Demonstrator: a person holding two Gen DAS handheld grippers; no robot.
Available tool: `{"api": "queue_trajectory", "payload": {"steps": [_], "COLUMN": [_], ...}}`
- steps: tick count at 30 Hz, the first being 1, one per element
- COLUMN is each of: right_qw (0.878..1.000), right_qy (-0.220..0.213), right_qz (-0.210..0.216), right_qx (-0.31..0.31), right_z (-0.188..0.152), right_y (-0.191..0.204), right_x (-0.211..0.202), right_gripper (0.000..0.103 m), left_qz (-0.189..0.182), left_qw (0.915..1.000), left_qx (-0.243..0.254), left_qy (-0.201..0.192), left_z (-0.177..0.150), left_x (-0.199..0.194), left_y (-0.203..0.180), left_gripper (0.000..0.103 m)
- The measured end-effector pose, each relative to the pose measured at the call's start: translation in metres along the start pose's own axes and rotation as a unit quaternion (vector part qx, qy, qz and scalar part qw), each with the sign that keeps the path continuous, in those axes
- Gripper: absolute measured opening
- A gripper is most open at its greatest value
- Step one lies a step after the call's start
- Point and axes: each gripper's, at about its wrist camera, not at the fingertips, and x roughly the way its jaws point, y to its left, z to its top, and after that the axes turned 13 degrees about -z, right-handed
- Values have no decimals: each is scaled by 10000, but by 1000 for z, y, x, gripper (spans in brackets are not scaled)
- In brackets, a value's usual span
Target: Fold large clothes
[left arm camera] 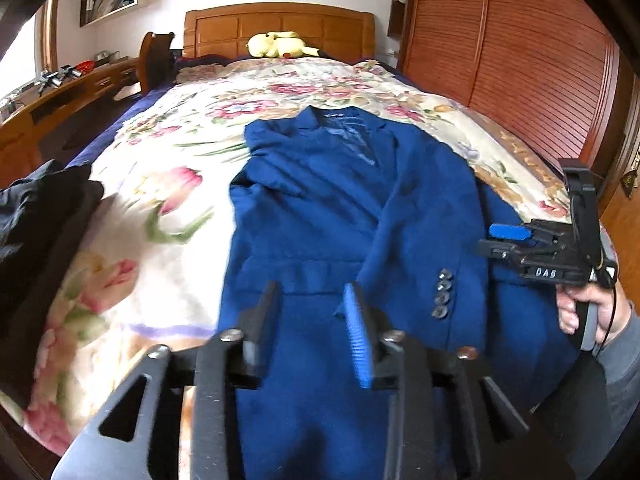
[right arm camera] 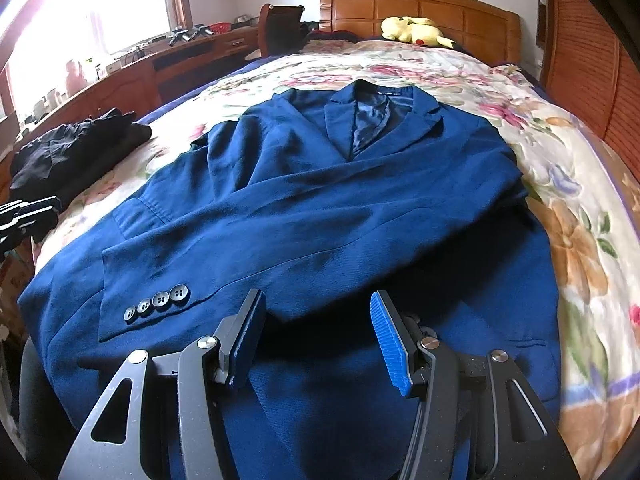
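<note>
left gripper (left arm camera: 314, 312) open, empty above blue jacket (left arm camera: 344, 208).

Daylight blows out the bright glazed window (right arm camera: 48, 40) on my left; my left view blurs, edges bend and darken, soft shadows under my grippers

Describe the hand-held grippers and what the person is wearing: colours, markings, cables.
Both the left gripper and the right gripper are black metal linkages with silver pivot bolts and slotted plates, with ribbed blue pads on the fingers. The right one carries white "DAS" lettering and a thin black cable. The sleeve is grey.
</note>
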Motion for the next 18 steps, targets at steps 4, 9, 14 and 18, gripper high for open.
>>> {"api": "queue_trajectory", "payload": {"steps": [4, 9, 14, 18], "right_qw": [10000, 9999, 9997, 9997], "right_qy": [8, 61, 98, 106], "right_qz": [-26, -58, -103, -96], "right_qx": [-46, -117, -191, -197], "right_z": [0, 1, 2, 1], "right_y": [1, 7, 12, 13], "right_x": [2, 7, 11, 14], "right_gripper": [56, 56, 56, 56], "left_qz": [227, 379, 432, 443], "left_qw": [9997, 9989, 9986, 9985], "left_qx": [28, -166, -208, -198], "left_qy": [77, 215, 237, 237], "left_z": [-10, -22, -28, -30], "left_x": [-8, -11, -13, -13], "left_y": [10, 26, 32, 33], "left_gripper": [36, 38, 38, 38]}}
